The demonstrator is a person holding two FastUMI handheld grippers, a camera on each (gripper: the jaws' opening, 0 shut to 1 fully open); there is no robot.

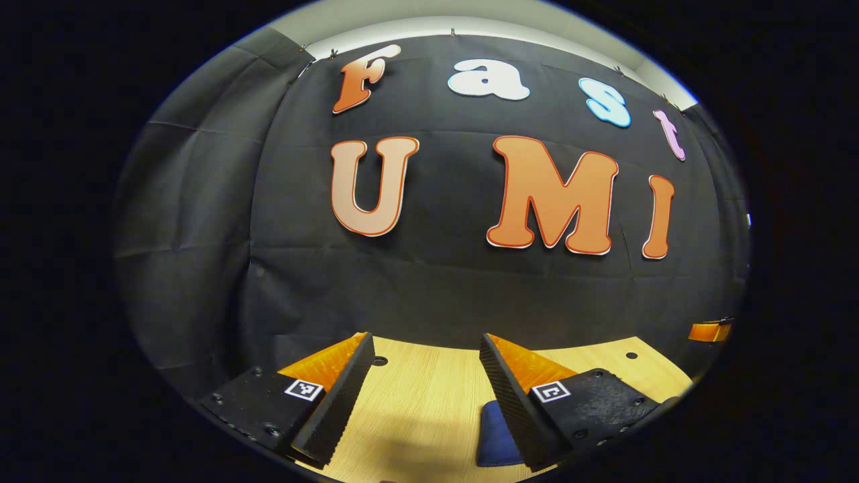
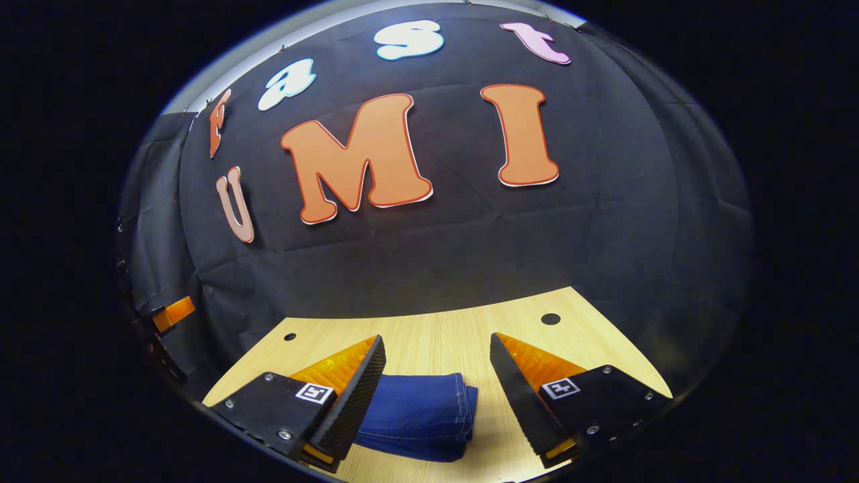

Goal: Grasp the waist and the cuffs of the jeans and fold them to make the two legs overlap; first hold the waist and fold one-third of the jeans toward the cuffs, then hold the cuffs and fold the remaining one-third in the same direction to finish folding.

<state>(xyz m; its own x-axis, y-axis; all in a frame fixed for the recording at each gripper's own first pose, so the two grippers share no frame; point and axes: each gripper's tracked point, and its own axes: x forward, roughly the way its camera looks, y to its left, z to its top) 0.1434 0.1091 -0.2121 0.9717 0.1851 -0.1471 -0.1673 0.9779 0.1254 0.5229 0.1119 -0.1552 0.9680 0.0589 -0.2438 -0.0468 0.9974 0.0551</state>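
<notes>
The jeans lie folded into a compact dark blue bundle on the wooden table. In the right gripper view the bundle sits below and between my right gripper's fingers, toward the left one. My right gripper is open and hangs above the table, holding nothing. In the left gripper view a corner of the jeans shows beside the right finger. My left gripper is open too, with bare table between its fingers. The other gripper peeks in at the far right of that view.
The black cloth wall rises just behind the table's far edge. Small round holes mark the tabletop near that edge. The left gripper shows at the far left of the right gripper view.
</notes>
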